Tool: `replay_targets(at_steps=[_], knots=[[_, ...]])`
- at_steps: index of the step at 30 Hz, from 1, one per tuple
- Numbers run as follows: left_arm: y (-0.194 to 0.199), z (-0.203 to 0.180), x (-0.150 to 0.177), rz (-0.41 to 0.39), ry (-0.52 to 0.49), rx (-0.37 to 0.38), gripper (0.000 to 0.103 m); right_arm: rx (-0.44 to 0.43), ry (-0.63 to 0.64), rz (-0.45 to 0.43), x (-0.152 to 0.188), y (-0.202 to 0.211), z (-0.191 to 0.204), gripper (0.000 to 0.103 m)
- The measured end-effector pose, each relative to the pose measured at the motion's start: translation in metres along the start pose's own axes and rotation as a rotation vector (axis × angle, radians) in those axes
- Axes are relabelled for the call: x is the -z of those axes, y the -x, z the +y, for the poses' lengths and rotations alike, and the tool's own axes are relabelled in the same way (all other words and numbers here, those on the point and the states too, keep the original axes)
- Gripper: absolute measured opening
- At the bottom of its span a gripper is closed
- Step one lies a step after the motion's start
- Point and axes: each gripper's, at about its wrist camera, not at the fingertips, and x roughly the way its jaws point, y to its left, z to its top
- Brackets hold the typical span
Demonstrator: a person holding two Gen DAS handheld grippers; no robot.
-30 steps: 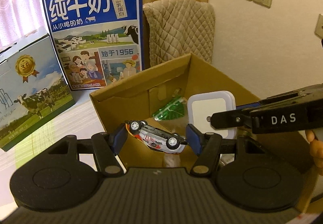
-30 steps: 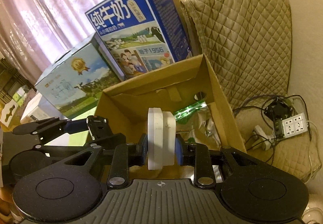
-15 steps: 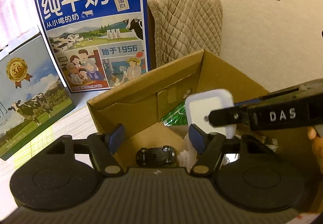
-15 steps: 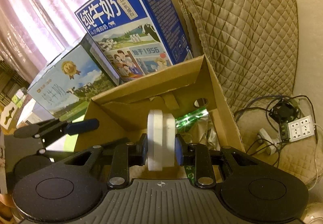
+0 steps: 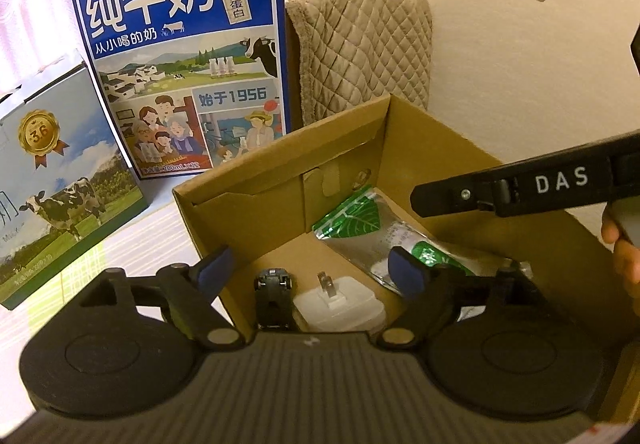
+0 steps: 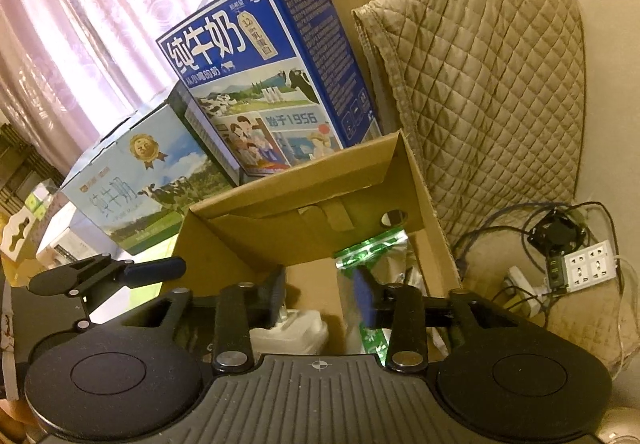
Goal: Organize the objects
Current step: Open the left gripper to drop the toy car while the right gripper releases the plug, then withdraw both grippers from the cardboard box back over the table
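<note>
The white plug [image 5: 338, 304] now lies flat on the floor of the box [image 5: 280, 159], prongs up, just beside the toy car [image 5: 273, 298]; 0.5 s ago it was still pinched upright in the right gripper [image 6: 320, 294]. That gripper's fingers now stand apart and empty above it. The left gripper [image 5: 308, 270] is also spread wide with nothing between its pads, having dropped the car 1 s ago. A green pouch [image 5: 376, 232] leans in the far corner. So 3 items sit inside the box; both tools look free to fetch whatever is left.
</note>
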Motion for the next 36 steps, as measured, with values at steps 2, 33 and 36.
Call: replay_targets(at_steps=[2, 33, 36], knots=[[0.005, -0.001, 0.001, -0.003, 0.003, 0.004, 0.085, 0.002, 0.004, -0.009, 0.003, 0.007, 0.001, 0.048], [0.15, -0.013, 0.054, -0.055, 0.184, -0.033, 0.097, 0.035, -0.004, -0.128, 0.087, 0.135, 0.042, 0.071], [0.164, -0.015, 0.064, -0.054, 0.2, -0.032, 0.098, 0.035, -0.002, -0.128, 0.099, 0.145, 0.049, 0.071]])
